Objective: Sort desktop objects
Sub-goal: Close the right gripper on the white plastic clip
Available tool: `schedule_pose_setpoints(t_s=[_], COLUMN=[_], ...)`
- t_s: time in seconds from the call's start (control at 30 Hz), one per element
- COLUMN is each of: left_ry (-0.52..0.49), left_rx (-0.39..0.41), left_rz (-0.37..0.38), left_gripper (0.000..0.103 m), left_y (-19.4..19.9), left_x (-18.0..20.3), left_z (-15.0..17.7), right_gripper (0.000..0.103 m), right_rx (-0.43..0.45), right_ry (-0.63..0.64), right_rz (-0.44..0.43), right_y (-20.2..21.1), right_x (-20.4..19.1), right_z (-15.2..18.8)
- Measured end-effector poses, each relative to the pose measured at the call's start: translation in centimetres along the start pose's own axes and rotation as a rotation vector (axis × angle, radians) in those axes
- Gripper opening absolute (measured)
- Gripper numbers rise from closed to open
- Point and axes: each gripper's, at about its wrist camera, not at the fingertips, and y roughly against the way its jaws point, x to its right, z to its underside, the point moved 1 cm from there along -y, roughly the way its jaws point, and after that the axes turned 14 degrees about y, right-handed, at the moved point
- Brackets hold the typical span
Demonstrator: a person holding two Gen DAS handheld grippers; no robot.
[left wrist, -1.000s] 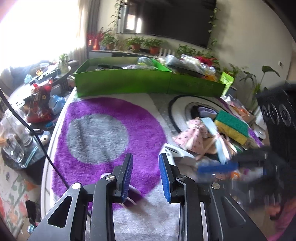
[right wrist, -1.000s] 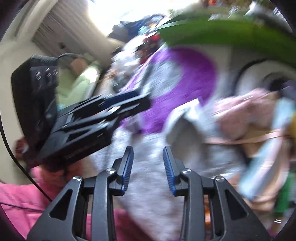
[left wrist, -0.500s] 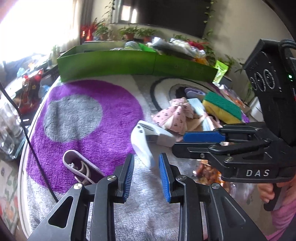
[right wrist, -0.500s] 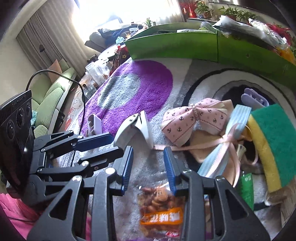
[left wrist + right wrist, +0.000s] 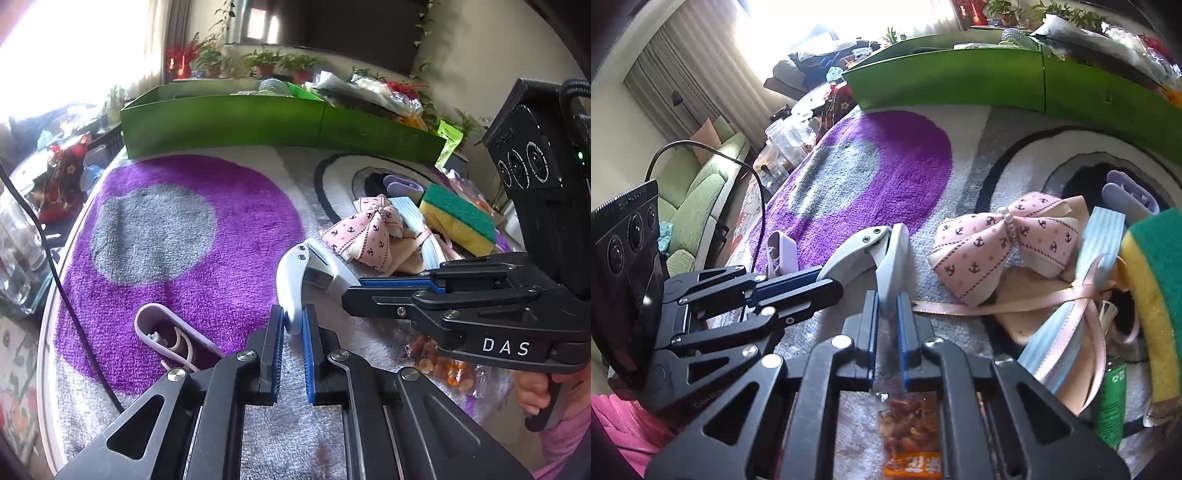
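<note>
**Both claws clamped on the grey-white hinged tool, lift is up next**

Nearest in, the left claw is clenched on one arm of a grey-white hinged tool (a hole punch or cutter, hard to tell which). In the right wrist view, the right claw is pinched on the tool's other arm. So the thing is gripped at both ends at once, with its hinged joint pointing away from both claws. Whether it's resting on the rug or already a hair off it can't be told.

Just beside the left claw a lilac hook-shaped holder is lying on the purple patch of the rug that covers the desk. Under the right claw a snack packet is seen, untouched.

A bit further out, a pink anchor-print bow is piled with a blue striped ribbon and a yellow-green sponge, all touching or overlapping.

At the far edge the green box is standing, already partly filled.

Step-wise, this looks like the pick-up of the tool, with sorting into the box probably meant to follow. For the next move, either a coordinated lift by both claws is needed, or one claw has to be let go so the tool isn't twisted open or dragged across the pile. Most of the clutter is yet to be sorted.
</note>
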Motion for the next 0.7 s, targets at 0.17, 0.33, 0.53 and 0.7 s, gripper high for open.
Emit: schedule_pose_setpoints(t_s=[0.17, 0.33, 0.53, 0.7], left_ry=[-0.011, -0.023, -0.009, -0.007], left_rx=[0.021, 0.031, 0.004, 0.008], left_rz=[0.014, 0.018, 0.018, 0.021], left_gripper=[0.008, 0.008, 0.008, 0.008], left_y=[0.6, 0.8, 0.0, -0.1], left_x=[0.3, 0.5, 0.3, 0.3], left_z=[-0.4, -0.6, 0.1, 0.1], right_gripper=[0.009, 0.009, 0.012, 0.014], right_rx=[0.017, 0.024, -0.005, -0.001], right_ry=[-0.012, -0.015, -0.050, -0.056], right_rz=[0.025, 0.033, 0.017, 0.020], right_y=[0.6, 1.3, 0.4, 0.2], right_x=[-0.1, -0.2, 0.1, 0.1], right_z=[-0.2, -0.5, 0.5, 0.6])
